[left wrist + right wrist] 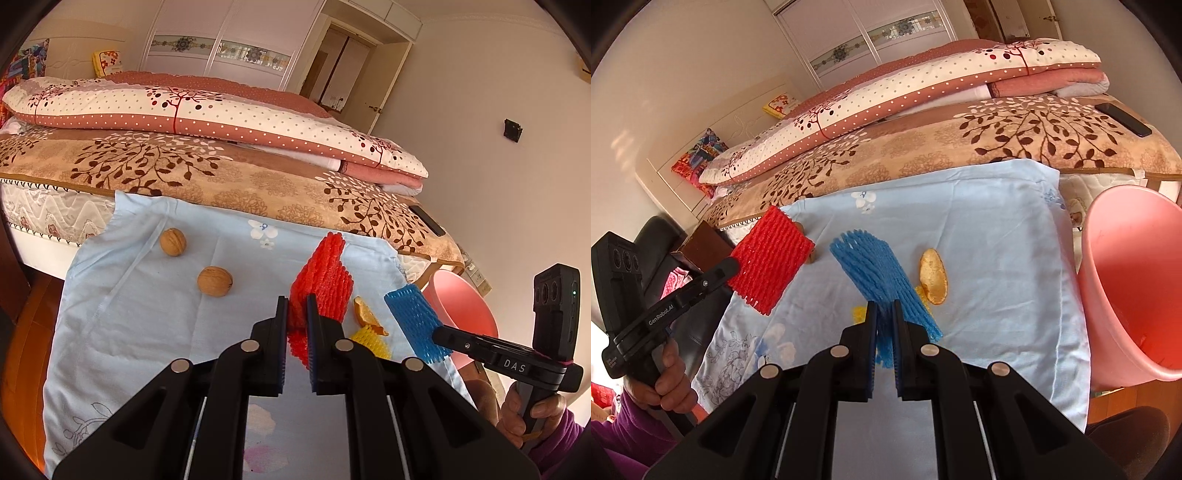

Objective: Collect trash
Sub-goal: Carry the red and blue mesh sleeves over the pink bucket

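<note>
- the bed [207, 173] fills the back of your view, with a brown leaf-print blanket and a folded dotted quilt [221, 110] stacked on top
- the light blue floral cloth [147, 314] is spread in front of the bed, and all the trash sits on it
- the pink bin [1126, 280] is just off the cloth's right edge, tilted so its mouth faces you; nothing shows inside
- your left gripper [297, 310] is clamped tight on the red foam net [321, 284], lifted off the cloth; its side reads "genrobot.ai" in the right wrist view
- your right gripper [885, 314] is pinched down on the blue foam net [879, 273], held up close beside the bin; "das" is printed on its side in the left wrist view
- the yellow foam net [373, 341] lies on the cloth, partly hidden behind your left gripper
- two walnuts [214, 281] sit on the left part of the cloth, near each other but apart
- the orange peel [365, 314] lies on the cloth touching the yellow net
- a dark phone [1123, 120] rests on the blanket near the bed's right corner
</note>
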`<state>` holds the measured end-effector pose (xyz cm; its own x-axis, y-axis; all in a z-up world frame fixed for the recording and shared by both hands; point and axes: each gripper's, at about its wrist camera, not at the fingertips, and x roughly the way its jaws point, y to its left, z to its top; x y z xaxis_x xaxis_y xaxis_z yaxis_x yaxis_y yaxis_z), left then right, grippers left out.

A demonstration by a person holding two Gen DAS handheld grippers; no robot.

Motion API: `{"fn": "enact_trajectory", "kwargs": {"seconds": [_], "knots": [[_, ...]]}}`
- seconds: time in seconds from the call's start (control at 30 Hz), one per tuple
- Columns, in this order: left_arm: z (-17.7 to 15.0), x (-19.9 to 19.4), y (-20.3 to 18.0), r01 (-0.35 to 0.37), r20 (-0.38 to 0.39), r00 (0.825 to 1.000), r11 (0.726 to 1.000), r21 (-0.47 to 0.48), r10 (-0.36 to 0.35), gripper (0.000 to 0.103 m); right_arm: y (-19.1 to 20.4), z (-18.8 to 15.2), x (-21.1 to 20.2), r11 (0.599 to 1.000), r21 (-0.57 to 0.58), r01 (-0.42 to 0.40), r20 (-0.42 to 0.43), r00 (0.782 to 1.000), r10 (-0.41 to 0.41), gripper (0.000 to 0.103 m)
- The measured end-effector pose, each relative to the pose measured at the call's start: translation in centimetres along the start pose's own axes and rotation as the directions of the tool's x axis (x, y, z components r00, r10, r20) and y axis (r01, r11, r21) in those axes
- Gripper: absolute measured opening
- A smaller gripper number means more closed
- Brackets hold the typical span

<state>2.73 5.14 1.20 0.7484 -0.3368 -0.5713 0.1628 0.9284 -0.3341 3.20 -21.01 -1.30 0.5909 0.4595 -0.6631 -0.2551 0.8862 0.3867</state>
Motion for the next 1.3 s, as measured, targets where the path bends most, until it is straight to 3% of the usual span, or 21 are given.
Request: {"fn": "enact_trajectory", "kwargs": {"seconds": [0.83,1.3], "knots": [[-1.9,1.0,-10.1,0.06,-0.03,0.998,0.996,0.067,-0.058,0.009,-5.5,-2.2,-6.9,0.991,0.114,0.069,0.143,0.986,-0.085,0.007],[-1.0,3.5,-14.7,0.111,-0.044,0.993,0.991,0.073,-0.108,0.009,-8.6,-1.8,-10.0,0.978,0.155,0.142,0.205,0.963,-0.172,0.007]]}}
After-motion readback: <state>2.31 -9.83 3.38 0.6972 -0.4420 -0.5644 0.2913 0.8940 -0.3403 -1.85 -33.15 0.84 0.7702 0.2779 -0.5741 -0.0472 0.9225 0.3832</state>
